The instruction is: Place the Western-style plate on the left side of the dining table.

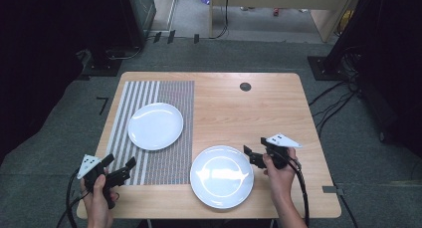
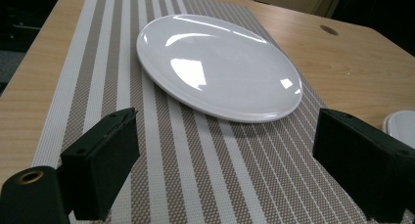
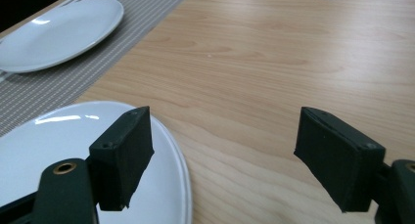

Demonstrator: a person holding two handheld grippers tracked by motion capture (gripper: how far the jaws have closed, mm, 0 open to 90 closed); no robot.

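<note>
high view: right gripper (image 1: 254, 156) wide open, empty, beside near plate (image 1: 222, 176); plate round, flat, no long axis

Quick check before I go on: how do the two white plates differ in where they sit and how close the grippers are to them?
The far plate lies wholly on the striped placemat; the near plate rests mostly on bare table, by the mat's right edge. The right gripper hovers at the near plate's rim, jaws open; the left gripper, also open, sits back from the far plate. Both plates are white, round, glossy and empty.
</note>
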